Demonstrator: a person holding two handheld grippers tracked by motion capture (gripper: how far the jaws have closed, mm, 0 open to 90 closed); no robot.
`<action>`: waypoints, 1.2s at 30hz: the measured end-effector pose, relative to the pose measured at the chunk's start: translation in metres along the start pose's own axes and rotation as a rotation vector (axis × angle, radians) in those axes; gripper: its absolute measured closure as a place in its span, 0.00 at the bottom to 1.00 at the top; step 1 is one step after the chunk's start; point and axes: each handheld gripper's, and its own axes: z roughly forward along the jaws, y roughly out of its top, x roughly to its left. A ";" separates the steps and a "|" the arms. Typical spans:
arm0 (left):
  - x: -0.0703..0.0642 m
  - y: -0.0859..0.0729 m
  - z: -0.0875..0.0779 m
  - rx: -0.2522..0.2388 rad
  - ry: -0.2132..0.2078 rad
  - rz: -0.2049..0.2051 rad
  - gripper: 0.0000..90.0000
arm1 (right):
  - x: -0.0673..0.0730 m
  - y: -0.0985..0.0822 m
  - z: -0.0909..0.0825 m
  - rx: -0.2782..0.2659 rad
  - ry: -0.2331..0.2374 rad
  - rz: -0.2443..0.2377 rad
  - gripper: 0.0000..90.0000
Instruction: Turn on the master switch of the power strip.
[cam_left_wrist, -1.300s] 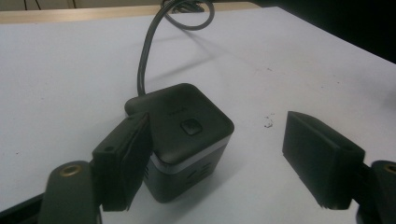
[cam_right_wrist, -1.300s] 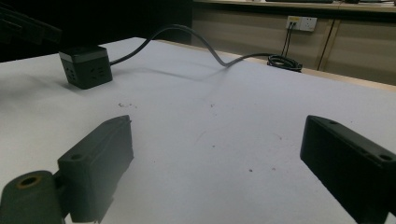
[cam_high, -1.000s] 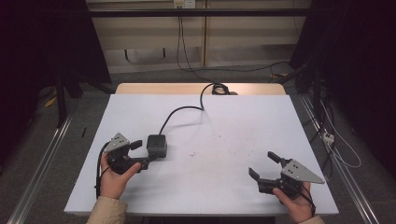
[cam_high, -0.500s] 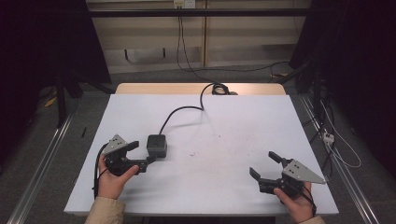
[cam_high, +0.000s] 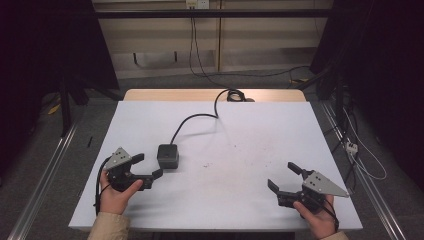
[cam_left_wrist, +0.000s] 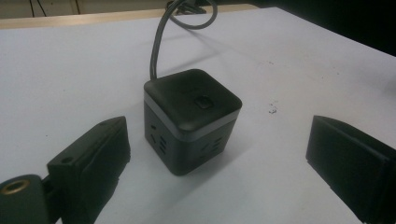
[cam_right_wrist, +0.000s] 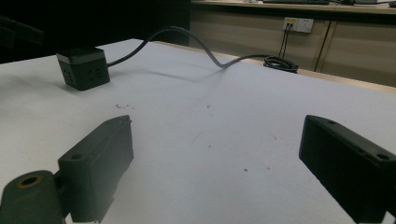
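A dark grey power cube (cam_high: 167, 156) with a button on top stands on the white table (cam_high: 260, 135), and its black cable (cam_high: 192, 120) runs to the far edge. My left gripper (cam_high: 148, 166) lies just left of the cube (cam_left_wrist: 191, 121), pointing at it. Its jaws have just been opening and stand wide. The cube sits just past the tips of the left gripper (cam_left_wrist: 219, 140), and the pads do not touch it. My right gripper (cam_high: 281, 175) rests open near the front right edge, with nothing in it. From the right gripper (cam_right_wrist: 217, 130) the cube (cam_right_wrist: 84, 67) appears far off at the upper left.
The cable ends in a coil (cam_high: 235, 94) on the wooden strip at the table's far edge. A wall socket (cam_right_wrist: 298, 23) sits on the cabinet behind. Metal rails (cam_high: 45, 170) run along both sides of the table on the floor.
The left gripper's jaws have spread wider, and the hand has drawn back a little from the cube toward the near edge. The cube and the right gripper have stayed where they were.
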 end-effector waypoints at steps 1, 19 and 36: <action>0.001 -0.001 -0.001 -0.003 0.001 -0.001 0.07 | 0.000 0.000 0.000 0.000 -0.002 0.000 0.10; 0.011 -0.010 -0.013 -0.003 -0.001 -0.012 0.06 | 0.000 0.000 0.000 -0.001 -0.004 0.001 0.10; 0.016 -0.017 -0.018 -0.004 -0.010 -0.018 0.06 | 0.000 0.000 0.000 0.000 -0.003 0.002 0.10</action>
